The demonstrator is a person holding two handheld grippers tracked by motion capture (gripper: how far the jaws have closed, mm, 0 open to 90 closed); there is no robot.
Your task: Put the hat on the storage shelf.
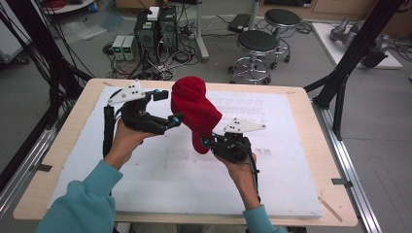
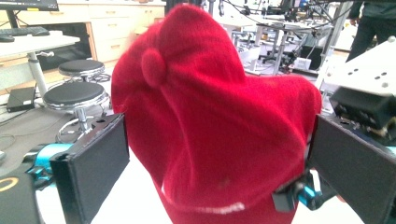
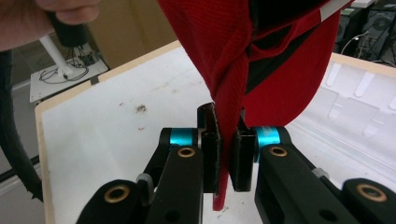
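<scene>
High view has the red cap (image 1: 197,112) lifted clear of the counter (image 1: 311,141), hanging in the air between the two grippers, so the pick-up part looks done to me and whatever comes next (reshaping it, folding it, or setting it back down) hasn't started. The right gripper (image 1: 208,141) has its jaws pinched nearly all the way together on a thin fold of fabric at the cap's lower edge; the right gripper view shows that strip of red knit squeezed flat between the black pads. The left gripper (image 1: 167,108) is a different story: its jaws are spread wide on either side of the crown, and in the left gripper view I can't see either pad actually pressing the cloth, so I'd call it open and just bracketing the cap. Material-wise it's a soft, fuzzy, wool-like fabric, rounded dome with a little covered button (image 2: 153,68) on top and a pale band along the bottom edge. Inside looks dark-lined. It droops and creases where it's pinched, so it's floppy, not stiff. Counter top is a white sheet, a bit scuffed, on a light wood board.
</scene>
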